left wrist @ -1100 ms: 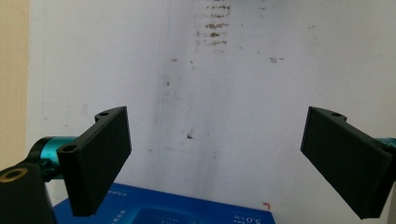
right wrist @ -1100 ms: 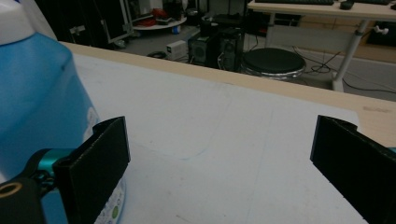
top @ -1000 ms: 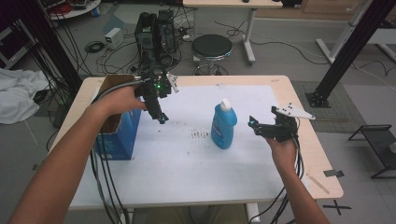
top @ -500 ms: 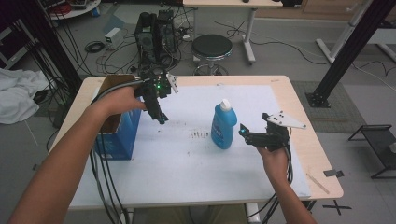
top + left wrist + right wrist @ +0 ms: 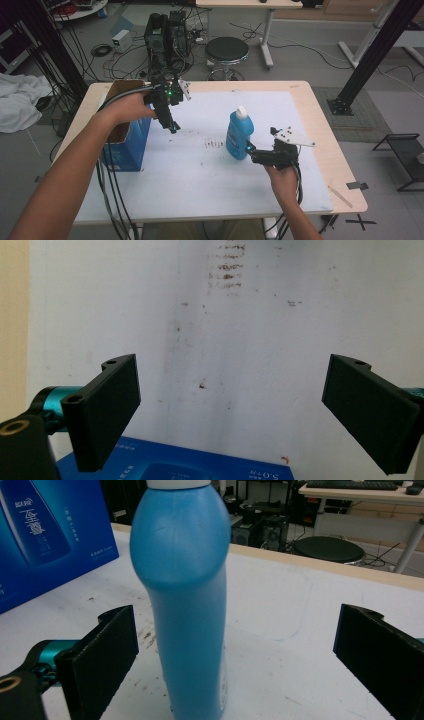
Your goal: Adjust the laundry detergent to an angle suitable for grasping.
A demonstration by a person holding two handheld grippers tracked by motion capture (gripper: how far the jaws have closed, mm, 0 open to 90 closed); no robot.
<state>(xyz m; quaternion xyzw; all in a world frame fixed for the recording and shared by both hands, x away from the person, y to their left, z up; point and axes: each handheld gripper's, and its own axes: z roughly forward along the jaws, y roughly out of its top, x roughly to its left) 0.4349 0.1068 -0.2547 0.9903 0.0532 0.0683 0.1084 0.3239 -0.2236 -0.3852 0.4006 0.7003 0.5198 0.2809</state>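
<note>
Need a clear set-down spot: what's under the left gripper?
Under the left gripper: bare white mat with brown specks, and the blue box's edge. Nothing between the open jaws.

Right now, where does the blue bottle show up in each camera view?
High view: blue bottle stands upright right of centre, just ahead of the right gripper.
Left gripper view: not in it.
Right gripper view: bottle left of centre, between the open jaws.
Shared landmark: blue box.

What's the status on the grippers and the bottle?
Both grippers open: left above mat by box, right at bottle, not gripping. Bottle upright. Nothing between.
</note>
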